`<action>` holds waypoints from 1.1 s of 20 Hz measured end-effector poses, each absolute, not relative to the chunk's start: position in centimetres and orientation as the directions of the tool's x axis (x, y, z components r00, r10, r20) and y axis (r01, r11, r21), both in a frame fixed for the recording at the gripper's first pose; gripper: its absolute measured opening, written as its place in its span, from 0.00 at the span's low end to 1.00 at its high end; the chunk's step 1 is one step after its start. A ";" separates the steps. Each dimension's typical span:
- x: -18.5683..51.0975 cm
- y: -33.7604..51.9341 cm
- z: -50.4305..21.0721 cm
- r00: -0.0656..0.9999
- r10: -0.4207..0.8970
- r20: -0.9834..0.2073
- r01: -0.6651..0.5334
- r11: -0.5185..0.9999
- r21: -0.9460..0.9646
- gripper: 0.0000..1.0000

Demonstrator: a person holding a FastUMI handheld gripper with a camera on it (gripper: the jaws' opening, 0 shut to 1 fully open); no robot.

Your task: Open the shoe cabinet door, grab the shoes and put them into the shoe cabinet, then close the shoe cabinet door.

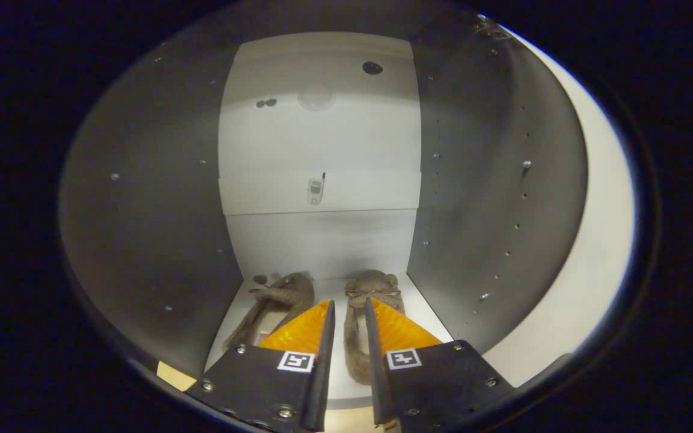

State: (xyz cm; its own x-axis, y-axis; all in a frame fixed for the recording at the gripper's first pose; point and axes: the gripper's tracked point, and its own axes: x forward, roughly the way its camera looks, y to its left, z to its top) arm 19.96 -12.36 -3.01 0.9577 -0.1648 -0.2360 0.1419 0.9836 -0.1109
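Cabinet [142, 198]: we look straight into the open box; dark left wall first, pale back panel in the middle, dark right wall beyond it.
Shelf [322, 192]: a pale board runs across the back, above the floor where the shoes lie.
Left shoe [274, 300]: lies on the cabinet floor by the left wall, toe toward the back, just ahead of the left finger.
Gripper [349, 313]: fingers stand a little apart with a narrow gap; we see nothing pressed by both.
Right shoe [370, 294]: lies on the floor to the right of the left shoe, its toe beyond the fingertips, its long side running back through the gap between the fingers and partly behind the right one.
Contact: we cannot tell whether either finger touches the right shoe.
Step, as we judge: both shoes look placed, so we let go and back out.
How to do it well: we widen the fingers first, then draw straight back, so the right shoe is not dragged off the floor.
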 end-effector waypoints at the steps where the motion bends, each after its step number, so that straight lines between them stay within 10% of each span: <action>1: 18.9 -11.8 -2.3 0.964 -0.155 -0.218 0.134 0.985 -0.106 0.29; 22: -2.9 -10.5 4.6 0.998 0.010 -0.055 -0.015 0.997 -0.080 0.29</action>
State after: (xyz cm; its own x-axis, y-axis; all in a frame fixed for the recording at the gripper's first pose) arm -2.94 -10.54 4.64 0.9984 0.0103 -0.0550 -0.0147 0.9967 -0.0801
